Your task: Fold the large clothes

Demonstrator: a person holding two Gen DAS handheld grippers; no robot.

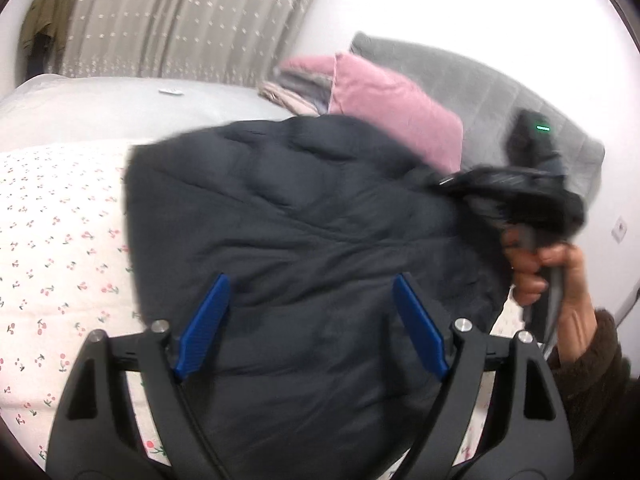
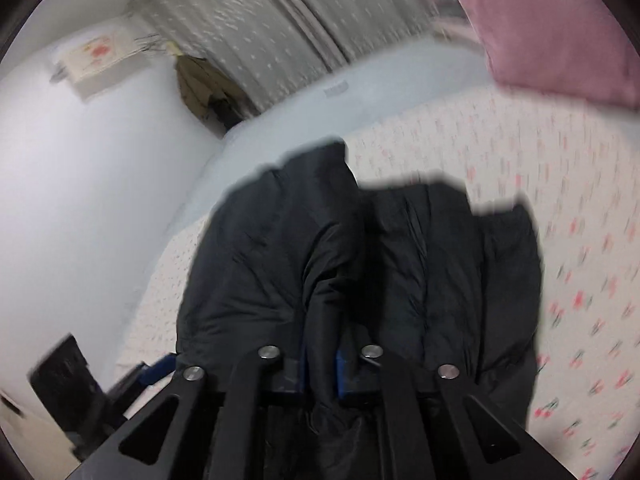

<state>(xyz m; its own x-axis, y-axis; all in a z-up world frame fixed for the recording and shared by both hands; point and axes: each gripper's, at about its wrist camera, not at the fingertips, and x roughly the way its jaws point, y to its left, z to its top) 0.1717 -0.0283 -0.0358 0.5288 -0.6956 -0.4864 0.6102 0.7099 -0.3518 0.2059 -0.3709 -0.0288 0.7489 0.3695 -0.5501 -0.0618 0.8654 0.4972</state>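
While pinched, jacket [image 2: 320, 280] between right jaws (bunched).

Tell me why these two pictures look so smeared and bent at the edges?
Left wrist view: the black puffer jacket is fairly sharp, but the right tool and the hand holding it are motion-blurred. Right wrist view: the cherry-print bedspread streaks sideways. Both views: fisheye bending, dark rounded corners.
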